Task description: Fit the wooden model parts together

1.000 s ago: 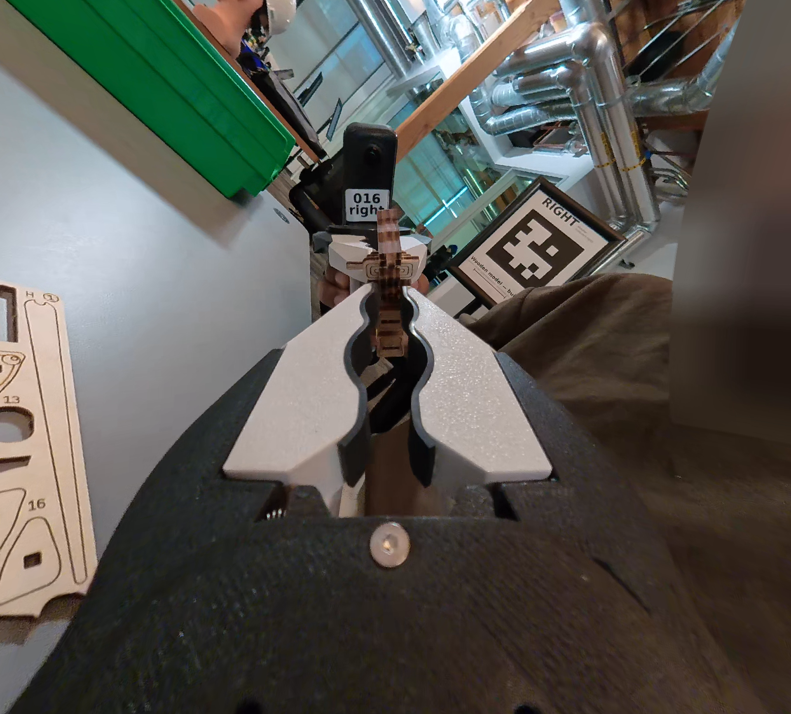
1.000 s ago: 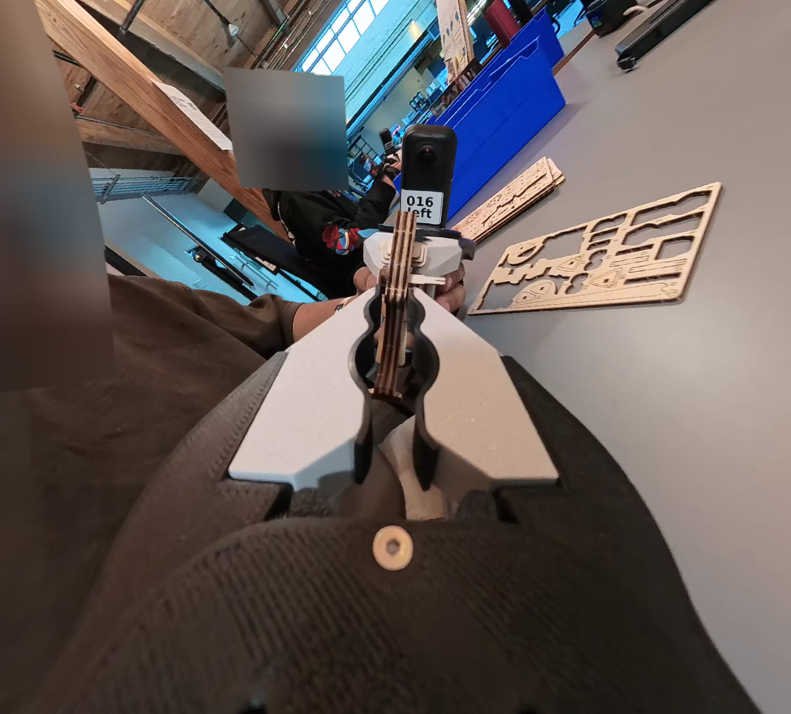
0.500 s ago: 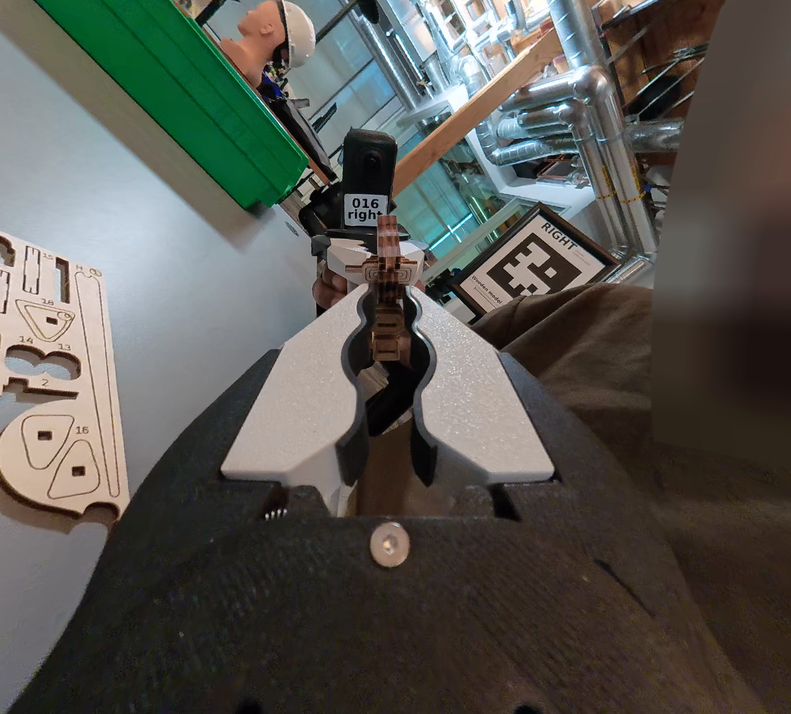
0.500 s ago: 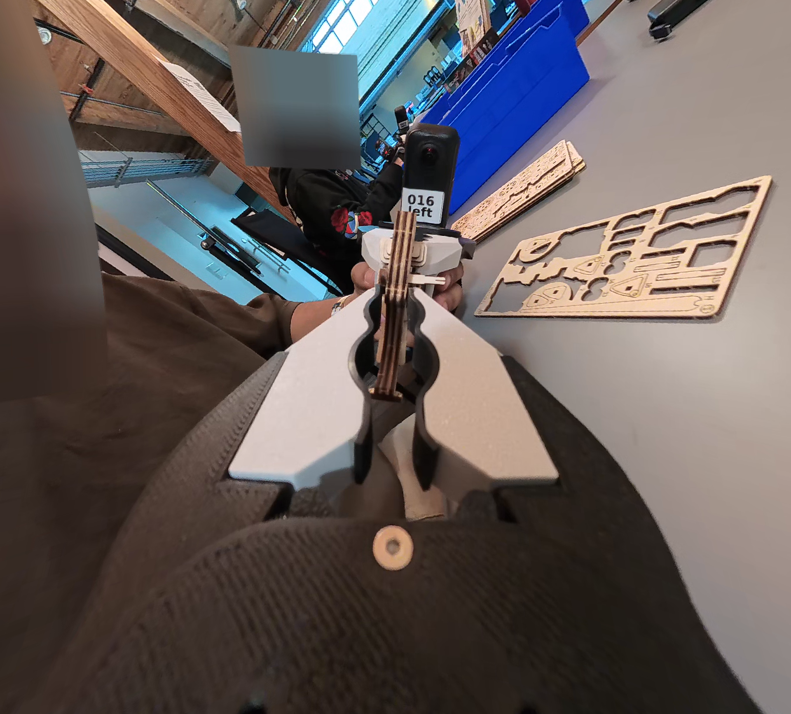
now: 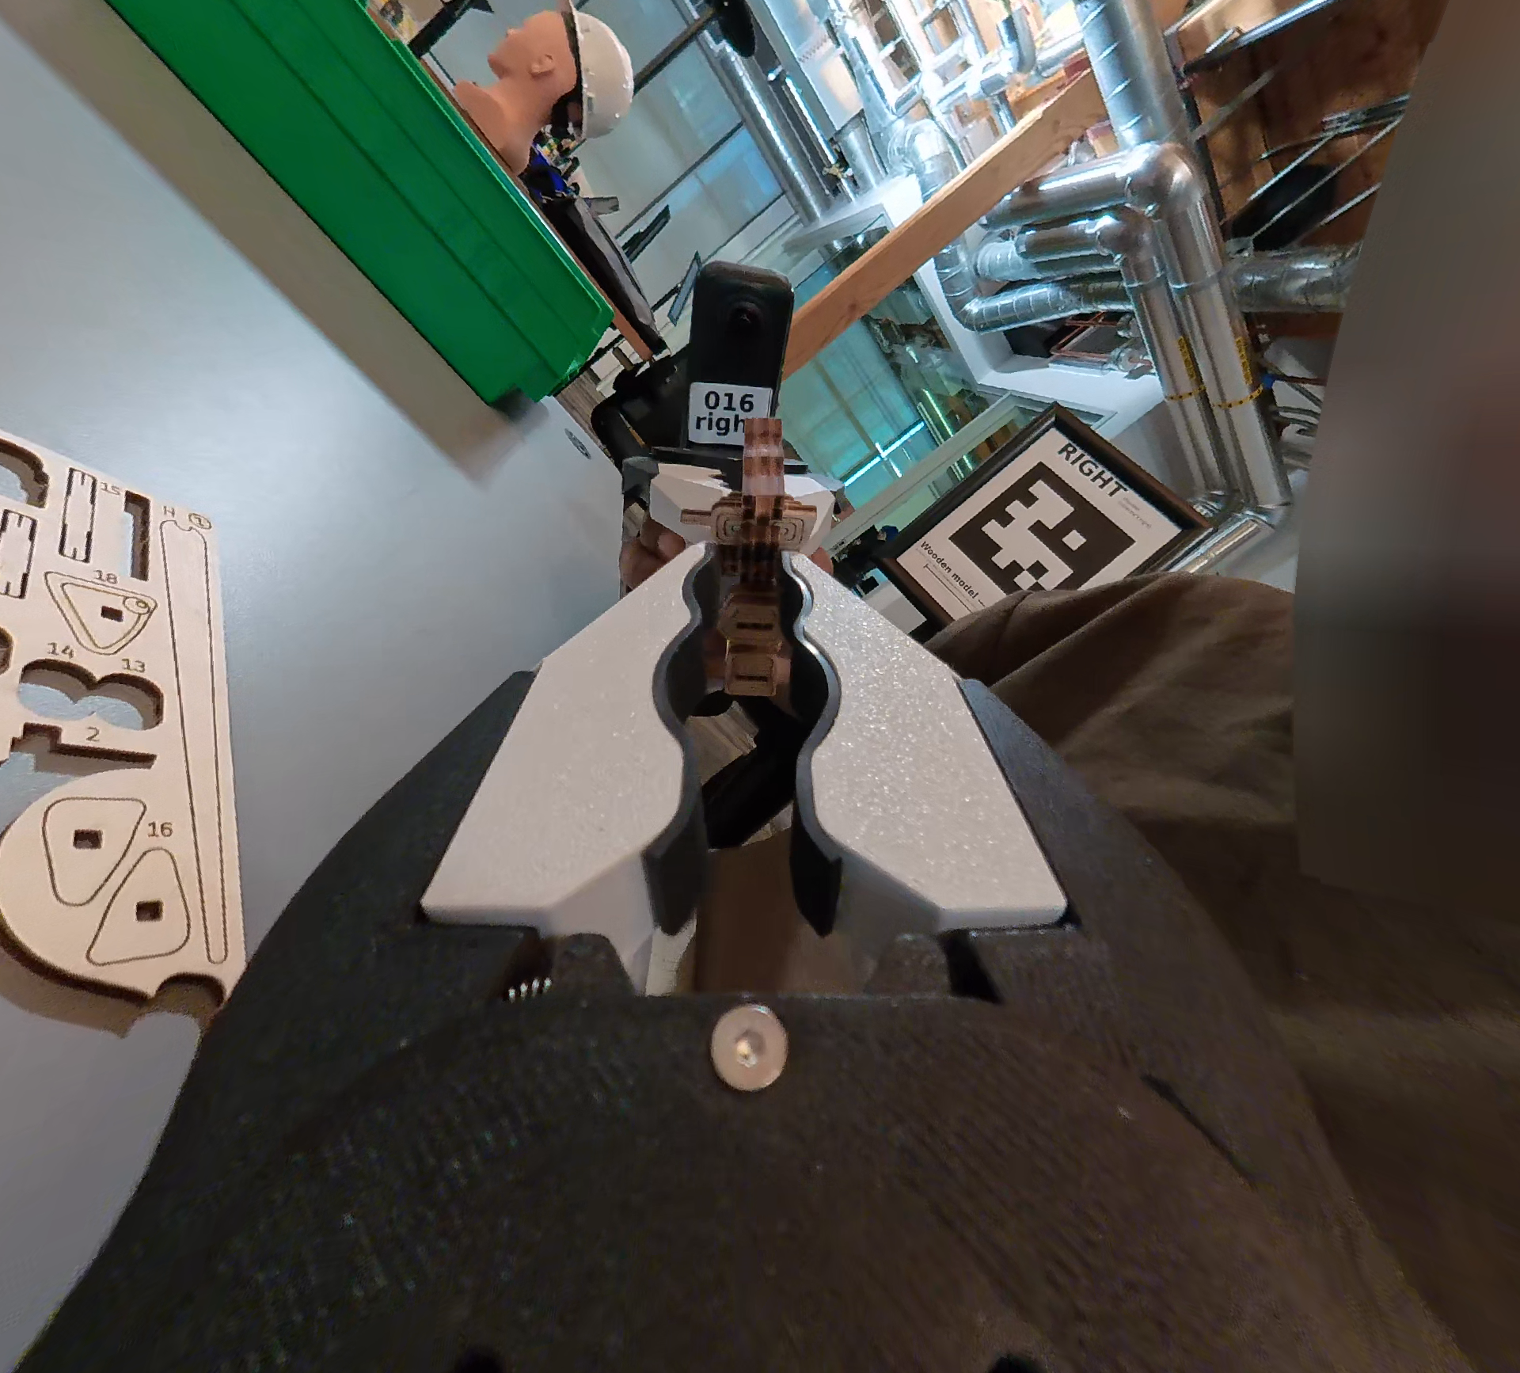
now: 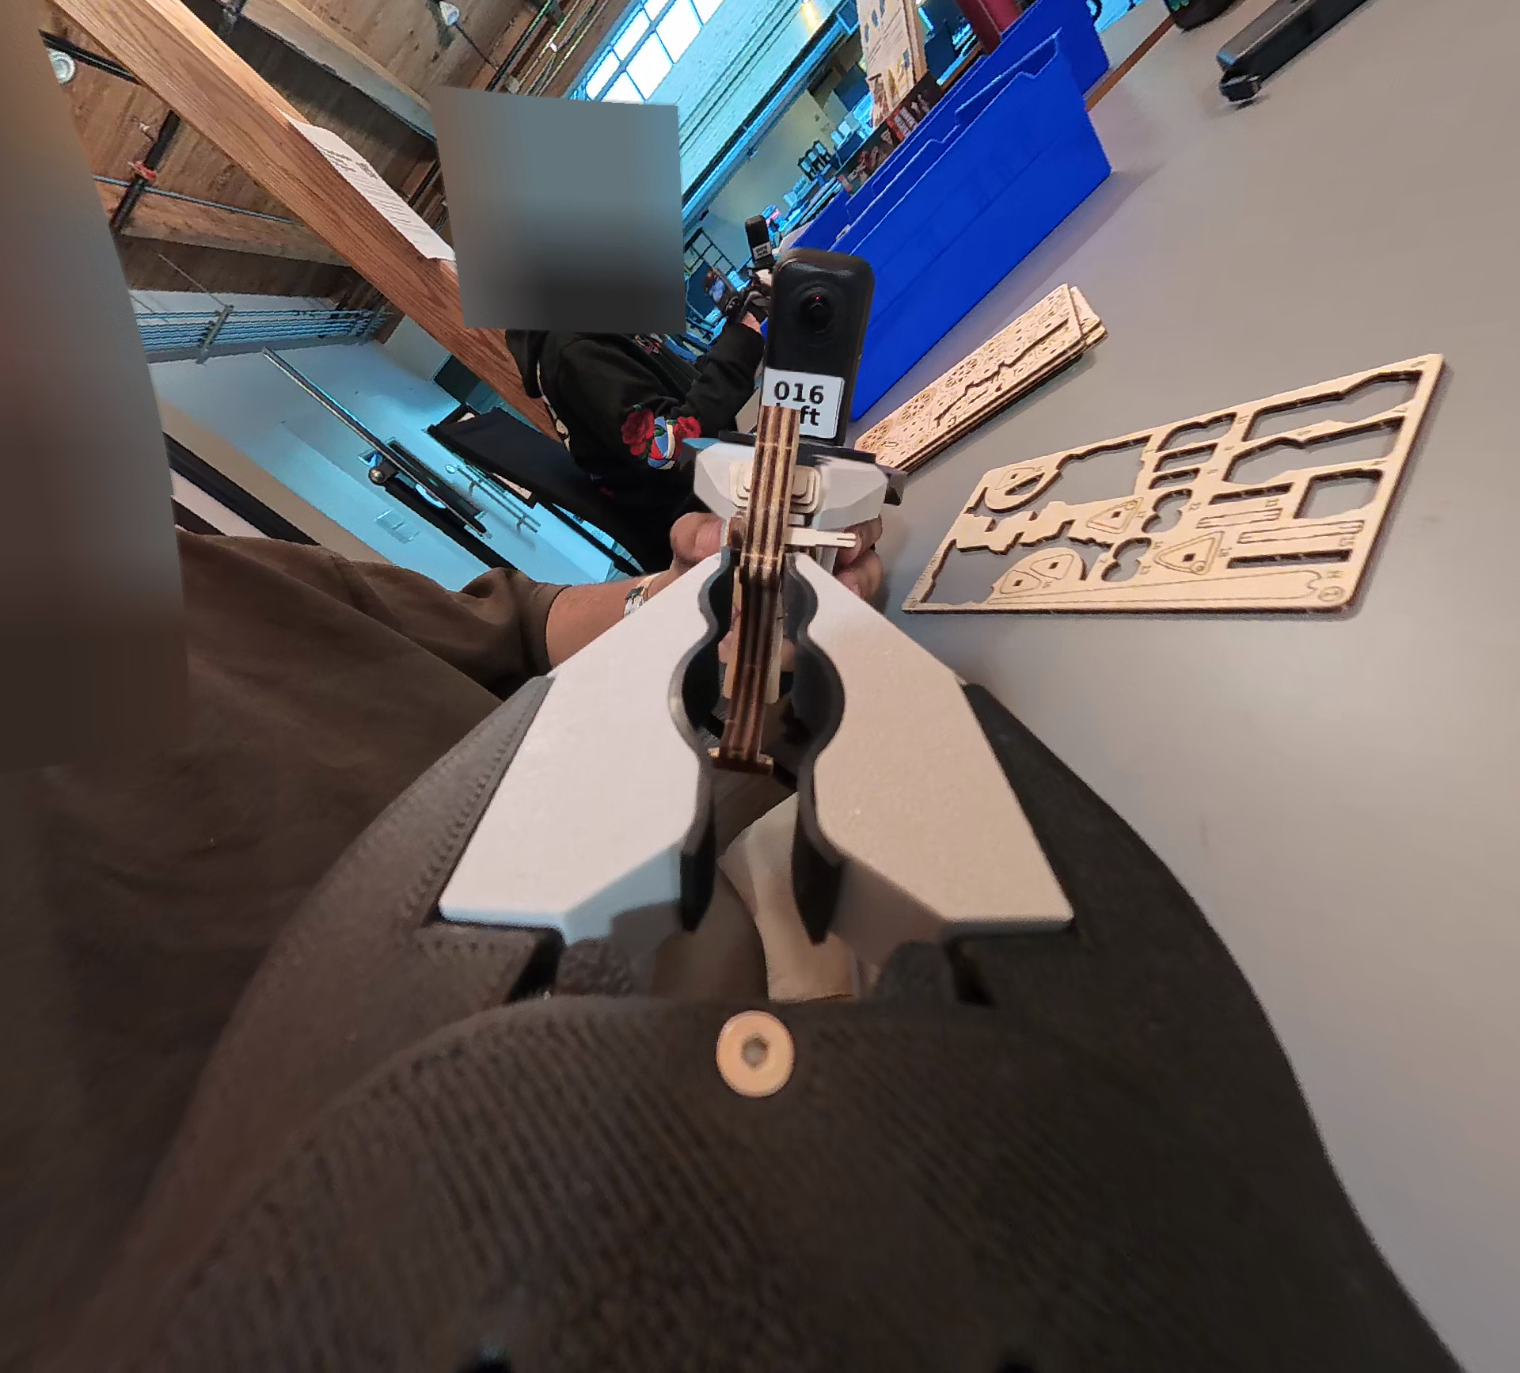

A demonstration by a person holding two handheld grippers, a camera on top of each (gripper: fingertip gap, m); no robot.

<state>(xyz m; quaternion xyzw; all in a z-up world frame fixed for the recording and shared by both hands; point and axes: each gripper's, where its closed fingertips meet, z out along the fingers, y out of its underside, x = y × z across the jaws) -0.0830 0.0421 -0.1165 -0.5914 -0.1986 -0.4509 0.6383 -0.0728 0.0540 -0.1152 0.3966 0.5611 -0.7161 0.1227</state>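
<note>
A small layered wooden model assembly is held in the air between both grippers, above the grey table. My left gripper is shut on one end of it. My right gripper is shut on the other end of the assembly, seen edge-on, with a thin peg sticking out to the right. Each gripper faces the other closely: the right gripper shows in the left wrist view, and the left gripper shows in the right wrist view. A punched wooden parts sheet lies flat on the table, and it also shows in the right wrist view.
A green bin stands at the table's far edge, with a framed marker sign to its right. A blue bin and a stack of wooden sheets lie beyond the sheet. A person's brown sleeve is close by. A seated person in black is behind. My two grippers' fingertips are within a few centimetres of each other.
Both grippers stay shut on the assembly and have swung together. More of the parts sheet shows in the left wrist view. It has shifted right in the right wrist view.
</note>
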